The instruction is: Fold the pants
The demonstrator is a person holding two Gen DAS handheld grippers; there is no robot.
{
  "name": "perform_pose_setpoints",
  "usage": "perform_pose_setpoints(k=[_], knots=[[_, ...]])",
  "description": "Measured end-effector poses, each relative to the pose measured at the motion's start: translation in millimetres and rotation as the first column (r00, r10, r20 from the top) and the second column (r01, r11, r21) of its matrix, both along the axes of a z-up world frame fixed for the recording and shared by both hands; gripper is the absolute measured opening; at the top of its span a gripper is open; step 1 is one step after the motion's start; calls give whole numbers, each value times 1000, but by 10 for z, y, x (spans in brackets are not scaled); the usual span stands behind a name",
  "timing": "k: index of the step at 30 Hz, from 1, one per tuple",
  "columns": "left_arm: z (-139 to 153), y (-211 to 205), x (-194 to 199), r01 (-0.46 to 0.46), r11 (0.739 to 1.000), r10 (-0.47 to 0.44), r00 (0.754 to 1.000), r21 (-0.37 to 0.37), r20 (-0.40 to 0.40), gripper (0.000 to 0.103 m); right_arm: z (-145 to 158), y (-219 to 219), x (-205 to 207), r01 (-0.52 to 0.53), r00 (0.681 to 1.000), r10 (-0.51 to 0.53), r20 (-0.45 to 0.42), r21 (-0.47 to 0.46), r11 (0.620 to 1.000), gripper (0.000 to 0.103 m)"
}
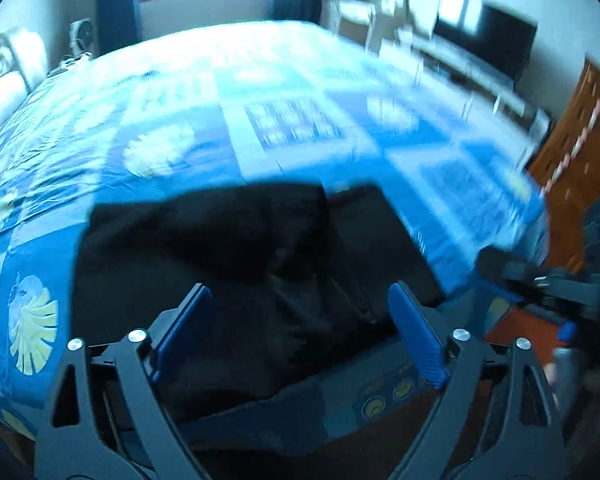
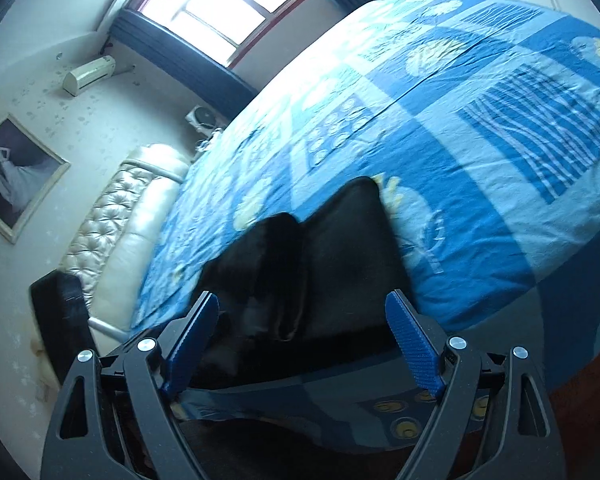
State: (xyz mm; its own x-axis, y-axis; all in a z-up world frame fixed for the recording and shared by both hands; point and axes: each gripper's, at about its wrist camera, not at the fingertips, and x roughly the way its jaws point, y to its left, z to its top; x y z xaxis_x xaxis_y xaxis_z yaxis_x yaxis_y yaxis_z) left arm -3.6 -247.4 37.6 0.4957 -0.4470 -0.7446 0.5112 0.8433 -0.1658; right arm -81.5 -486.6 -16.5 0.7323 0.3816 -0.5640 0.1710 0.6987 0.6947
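Seemingly the folding is well along: the black pants (image 1: 228, 248) lie bunched into a compact, layered heap at the near edge of the bed (image 1: 188, 120), on its blue patterned cover, though the bundle looks uneven, so I judge a final fold or some smoothing is left. The left claw (image 1: 300, 332) hangs released just above the near part of the pants, its blue pads spread wide with nothing between them. The right claw (image 2: 302, 338) is likewise spread and empty, poised over the same heap. From the left wrist, blurred by motion, one sees the other handheld tool at the right edge, a dark television (image 1: 488, 40) and wooden drawers (image 1: 576, 148). Only the right wrist shows the padded headboard (image 2: 116, 220), a framed picture (image 2: 16, 176) and the pants' two lobes side by side.
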Motion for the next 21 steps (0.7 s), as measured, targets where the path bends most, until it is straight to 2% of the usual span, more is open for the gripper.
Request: perform_pose_setpoints(k=[2,5,7,14,17,19,21], knots=[[86,245,28,-35,999,36,999,-25,29,93,-13,46,94,-30,999,30,-10,30,999,85],[110,701,130,-121,993,122,989,-12,84,93,-62,178,350,-97,994,98,-39,34,995,85],[40,1021,221,-183,983,182,980,3,85,93,-120,246,502,-115,991,117,-68,35,993,85],[-314,1905,374,-342,939,340,939,-40,-44,93,-419,392,940,-126,975,137,-176,75,989,85],[-466,2103,369,-379,924,374,923,-55,-90,93,-452,529,1008,-170,966,183,-184,83,982,85],[-531,2167,345,-388,920,380,918,-60,-109,93,-509,676,1091,-234,947,254,-198,117,965,85],[-600,2200,338,-390,919,380,916,-65,-128,93,-547,766,1132,-254,938,272,-213,107,961,84]])
